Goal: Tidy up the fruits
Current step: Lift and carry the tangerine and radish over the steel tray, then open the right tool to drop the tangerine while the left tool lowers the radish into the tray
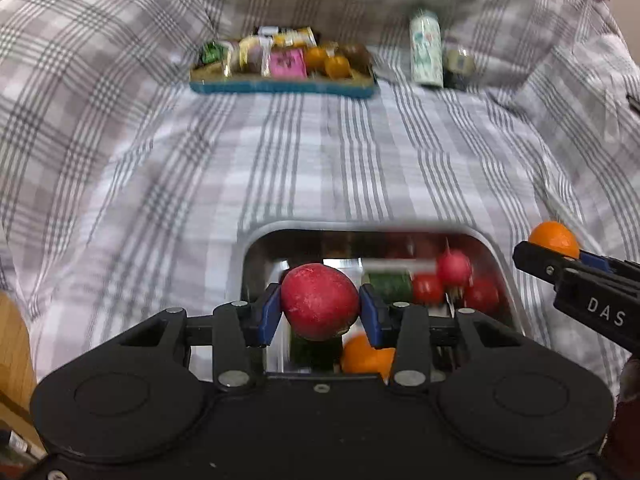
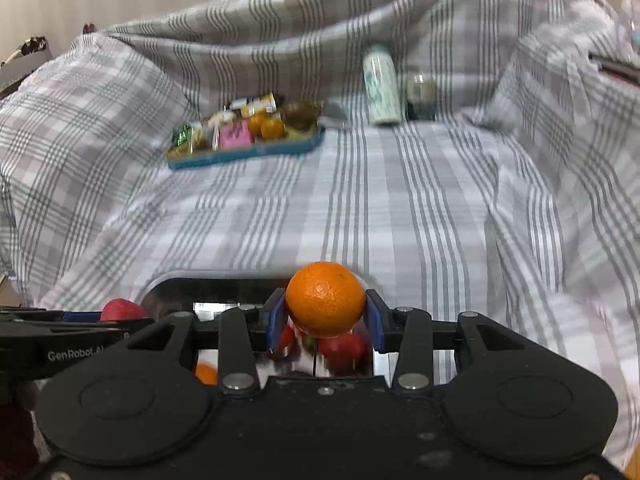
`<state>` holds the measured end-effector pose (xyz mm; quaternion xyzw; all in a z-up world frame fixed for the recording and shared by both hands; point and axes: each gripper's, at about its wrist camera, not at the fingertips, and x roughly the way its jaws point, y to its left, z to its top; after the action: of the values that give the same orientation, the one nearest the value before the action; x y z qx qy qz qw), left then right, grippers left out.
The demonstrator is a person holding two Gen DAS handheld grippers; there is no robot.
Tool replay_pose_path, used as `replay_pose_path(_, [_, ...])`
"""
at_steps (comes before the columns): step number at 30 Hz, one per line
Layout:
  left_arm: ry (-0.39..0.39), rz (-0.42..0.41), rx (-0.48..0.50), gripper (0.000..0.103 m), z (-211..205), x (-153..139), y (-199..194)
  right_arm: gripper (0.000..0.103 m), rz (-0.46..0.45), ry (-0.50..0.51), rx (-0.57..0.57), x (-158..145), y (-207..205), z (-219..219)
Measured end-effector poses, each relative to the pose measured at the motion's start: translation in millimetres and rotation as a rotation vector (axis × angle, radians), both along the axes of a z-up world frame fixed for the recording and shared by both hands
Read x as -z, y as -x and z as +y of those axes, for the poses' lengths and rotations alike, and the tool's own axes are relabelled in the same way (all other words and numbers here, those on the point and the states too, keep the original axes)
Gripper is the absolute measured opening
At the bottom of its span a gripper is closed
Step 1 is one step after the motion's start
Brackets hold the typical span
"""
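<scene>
Gripping across its widest part, the left gripper (image 1: 319, 307) pinches a red apple (image 1: 319, 301) above the metal tray (image 1: 256, 248) of mixed produce, while the right gripper (image 2: 326, 316) pinches an orange (image 2: 325, 298) near the tray's right end. Both fruits appear round, firm and light, the apple's smooth skin likelier to slip. Judged sound: holds sit at the equator; heavy squeezing risks bruising.

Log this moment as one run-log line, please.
left gripper: shut on red fruit | right gripper: shut on orange | both above metal tray
</scene>
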<state>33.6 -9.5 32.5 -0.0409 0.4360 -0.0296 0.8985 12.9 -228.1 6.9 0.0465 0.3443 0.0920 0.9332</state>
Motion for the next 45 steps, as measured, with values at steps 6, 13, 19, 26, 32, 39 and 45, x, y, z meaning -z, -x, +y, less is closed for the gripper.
replay_pose_path(6, [-0.009,0.046,-0.013,0.050,-5,9,11,0.042,0.081,-0.003,0.016,15,13,-2])
replay_pose_path(13, [-0.046,0.066,-0.028,0.050,-8,14,16,0.042,0.113,0.018,0.003,20,16,5])
replay_pose_path(19, [-0.050,0.079,-0.043,0.050,-6,17,15,0.042,0.092,0.052,-0.021,17,18,12])
replay_pose_path(26, [-0.070,0.073,-0.041,0.050,-3,18,15,0.043,0.086,0.068,-0.061,16,14,17])
replay_pose_path(32, [-0.067,0.068,-0.025,0.050,-2,18,13,0.043,0.093,0.070,-0.087,18,9,24])
replay_pose_path(39, [-0.091,0.022,-0.008,0.050,-5,12,17,0.043,0.096,0.067,-0.104,18,4,27])
replay_pose_path(45, [-0.083,0.033,-0.023,0.050,-4,14,15,0.044,0.099,0.063,-0.127,20,2,33])
